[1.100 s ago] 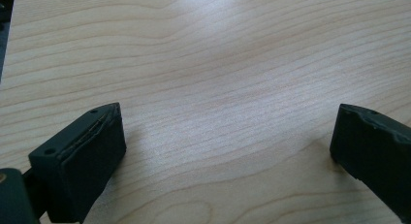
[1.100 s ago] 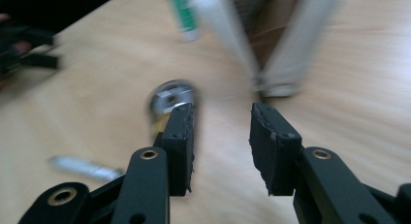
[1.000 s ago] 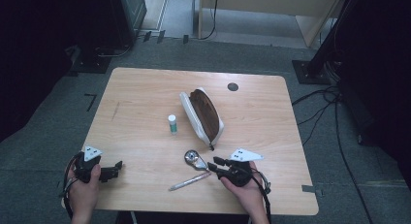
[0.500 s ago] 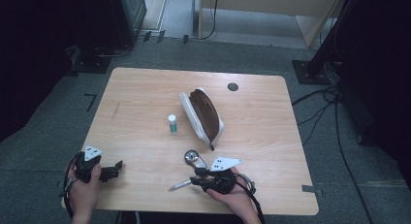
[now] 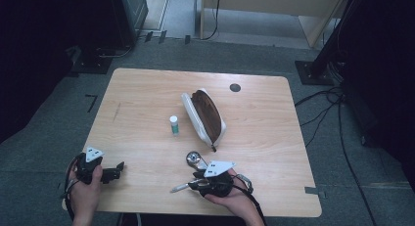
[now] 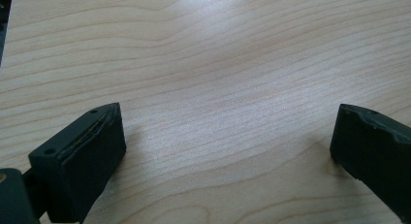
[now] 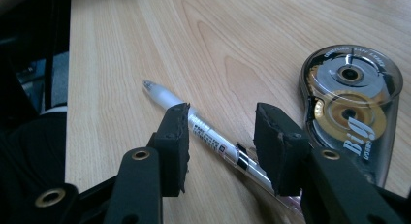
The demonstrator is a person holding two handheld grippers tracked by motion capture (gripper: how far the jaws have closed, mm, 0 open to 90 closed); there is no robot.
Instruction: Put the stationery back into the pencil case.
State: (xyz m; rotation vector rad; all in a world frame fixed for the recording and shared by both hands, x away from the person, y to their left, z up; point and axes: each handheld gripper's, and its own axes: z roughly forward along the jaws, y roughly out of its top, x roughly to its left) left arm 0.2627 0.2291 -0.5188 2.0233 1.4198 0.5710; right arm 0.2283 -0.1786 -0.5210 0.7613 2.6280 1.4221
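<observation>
High view, right gripper [image 5: 192,185]: low at the table's near edge, about 6 o'clock from the pencil case [image 5: 206,116], held in the person's right hand [image 5: 235,196].
Right gripper view, jaws: partly apart and just been opening; the pen [image 7: 203,132] lies on the wood between them, passing under the gap, and the pads do not press on it.
Pen: flat on the table [image 5: 147,113], its pale tip toward 10 o'clock in the right gripper view; in the high view it lies at 6 o'clock from the tape dispenser [image 5: 194,159].
Tape dispenser: clear, round-bodied, just beside the pen at 2 o'clock from the jaws in the right gripper view.
Left gripper [image 5: 117,168]: near the table's 7 o'clock corner, jaws wide apart over bare wood, nothing between them.
Small bottle [image 5: 173,124]: upright, at 9 o'clock just beside the pencil case.
</observation>
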